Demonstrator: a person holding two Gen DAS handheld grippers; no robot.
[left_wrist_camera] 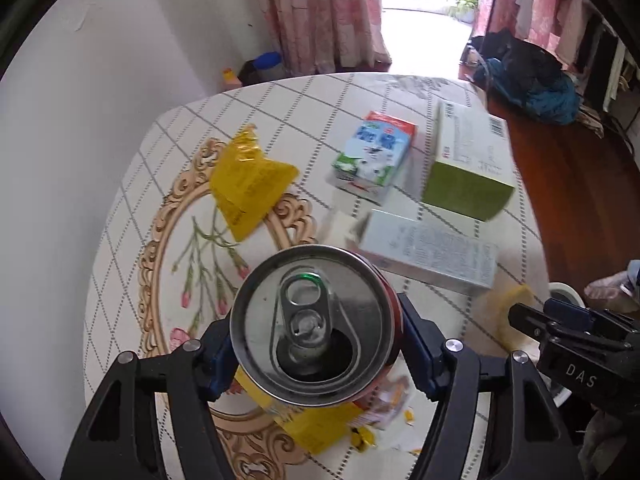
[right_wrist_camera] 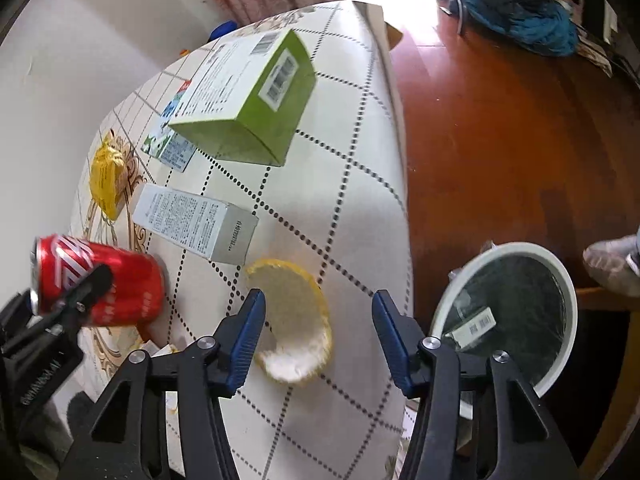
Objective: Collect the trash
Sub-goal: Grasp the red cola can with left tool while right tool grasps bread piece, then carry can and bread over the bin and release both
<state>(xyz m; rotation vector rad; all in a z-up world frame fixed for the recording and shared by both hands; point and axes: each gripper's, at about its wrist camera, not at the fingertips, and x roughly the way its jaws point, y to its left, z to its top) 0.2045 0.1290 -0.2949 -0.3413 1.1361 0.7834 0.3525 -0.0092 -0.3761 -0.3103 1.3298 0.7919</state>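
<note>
My left gripper [left_wrist_camera: 316,332] is shut on a red soda can [left_wrist_camera: 314,324], held above the table with its opened top toward the camera; the can also shows in the right wrist view [right_wrist_camera: 100,280]. My right gripper [right_wrist_camera: 318,312] is open and empty, above a yellow fruit peel [right_wrist_camera: 294,316] near the table's edge. On the table lie a yellow wrapper [left_wrist_camera: 250,182], a milk carton [left_wrist_camera: 374,156], a green box [left_wrist_camera: 468,164] and a silver-white box [left_wrist_camera: 432,252]. A white-rimmed bin [right_wrist_camera: 508,316] with a black liner stands on the floor to the right, with a small box inside.
The table [right_wrist_camera: 360,184] has a white checked cloth. Torn yellow and white paper scraps [left_wrist_camera: 340,424] lie under the can. A white wall is on the left. Wooden floor [right_wrist_camera: 500,140], a heap of clothes [right_wrist_camera: 516,12] and a shoe [right_wrist_camera: 612,260] are to the right.
</note>
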